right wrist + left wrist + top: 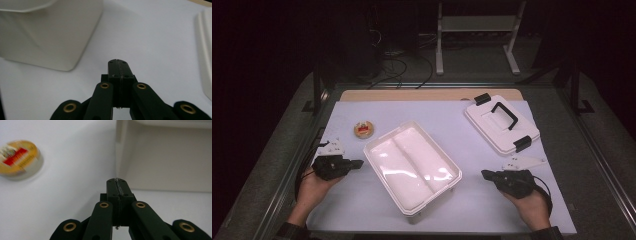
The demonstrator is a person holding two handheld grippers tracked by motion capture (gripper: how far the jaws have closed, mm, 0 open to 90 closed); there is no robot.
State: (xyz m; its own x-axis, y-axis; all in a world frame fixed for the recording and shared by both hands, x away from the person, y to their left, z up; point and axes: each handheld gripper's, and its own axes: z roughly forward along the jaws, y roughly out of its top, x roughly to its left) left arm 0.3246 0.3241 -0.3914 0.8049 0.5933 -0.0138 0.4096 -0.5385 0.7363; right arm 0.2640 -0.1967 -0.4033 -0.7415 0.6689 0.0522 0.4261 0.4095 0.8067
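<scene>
Both tools were pressed together, empty. The left tool [357, 163] and right tool [484, 174] flanked the white bin [384, 172] at frame centre.

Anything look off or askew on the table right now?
Nothing spilled or broken. The white bin sits turned at an angle to the mat's edges, open, with its lid lying apart at the far right, also skewed. A small round tin sits alone to the bin's left.
</scene>
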